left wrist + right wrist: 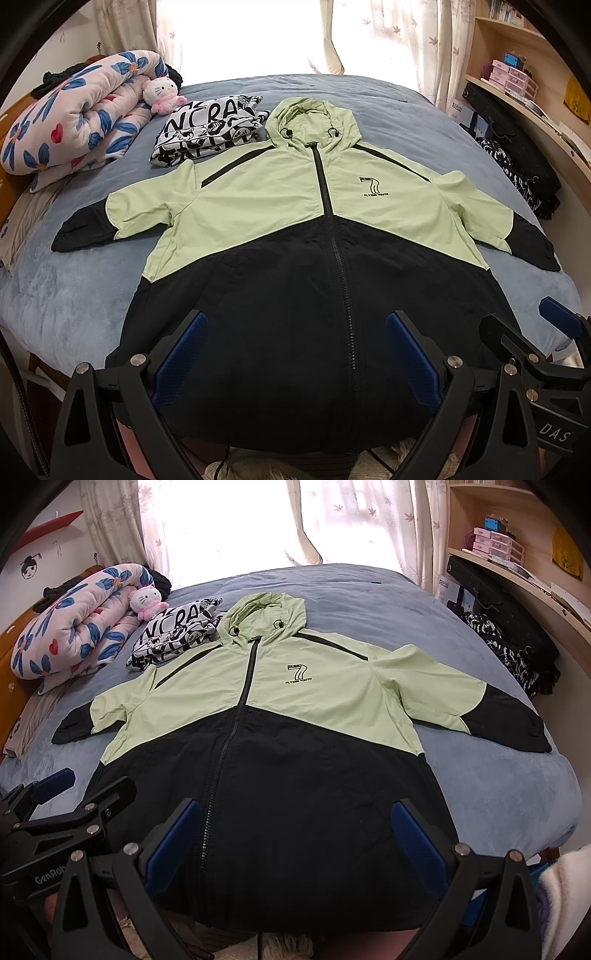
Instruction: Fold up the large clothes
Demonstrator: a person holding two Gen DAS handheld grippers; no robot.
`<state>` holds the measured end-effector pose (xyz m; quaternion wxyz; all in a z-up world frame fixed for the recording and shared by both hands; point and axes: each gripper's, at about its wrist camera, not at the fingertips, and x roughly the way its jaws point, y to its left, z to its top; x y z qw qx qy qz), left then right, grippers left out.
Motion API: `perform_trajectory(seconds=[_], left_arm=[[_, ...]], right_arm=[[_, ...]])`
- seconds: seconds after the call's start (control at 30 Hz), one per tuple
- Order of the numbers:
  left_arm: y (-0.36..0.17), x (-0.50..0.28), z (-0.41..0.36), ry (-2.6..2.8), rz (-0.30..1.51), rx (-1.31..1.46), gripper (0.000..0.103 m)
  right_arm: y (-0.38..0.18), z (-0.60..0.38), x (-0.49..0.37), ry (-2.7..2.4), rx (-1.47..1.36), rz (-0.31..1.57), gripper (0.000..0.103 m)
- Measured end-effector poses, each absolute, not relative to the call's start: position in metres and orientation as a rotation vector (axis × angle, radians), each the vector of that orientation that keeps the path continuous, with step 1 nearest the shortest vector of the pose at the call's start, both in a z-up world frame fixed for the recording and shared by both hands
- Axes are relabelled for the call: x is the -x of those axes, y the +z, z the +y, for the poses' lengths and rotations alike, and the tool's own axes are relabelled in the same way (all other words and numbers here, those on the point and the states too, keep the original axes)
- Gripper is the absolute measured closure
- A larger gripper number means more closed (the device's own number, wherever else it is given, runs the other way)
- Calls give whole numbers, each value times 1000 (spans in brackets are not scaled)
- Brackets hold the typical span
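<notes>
A light green and black hooded jacket (pixel 295 221) (pixel 295 709) lies flat on the blue bed, front up and zipped, sleeves spread to both sides and hood toward the window. My left gripper (pixel 295 332) hovers open above the jacket's black hem, holding nothing. My right gripper (pixel 297 818) is open too, over the hem a little to the right, and it shows at the right edge of the left wrist view (pixel 524 332). The left gripper appears at the left edge of the right wrist view (pixel 88 786).
A folded black-and-white printed garment (pixel 210 133) (pixel 177 635) lies beside the hood. A rolled floral quilt (pixel 77 114) and a plush cat toy (pixel 162 94) sit at the far left. Shelves and a desk (pixel 517 85) line the right wall. The blue bedcover (pixel 406 110) shows around the jacket.
</notes>
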<state>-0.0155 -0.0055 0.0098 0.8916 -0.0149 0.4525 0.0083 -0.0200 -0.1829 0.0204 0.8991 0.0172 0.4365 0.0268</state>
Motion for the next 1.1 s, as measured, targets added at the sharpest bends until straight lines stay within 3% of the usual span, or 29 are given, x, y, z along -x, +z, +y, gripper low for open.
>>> perform_trajectory(seconds=[1.1], left_arm=[[2,7,-11,14,962,21,7]], right_arm=[[12,-187,17,80,-65,916,0]])
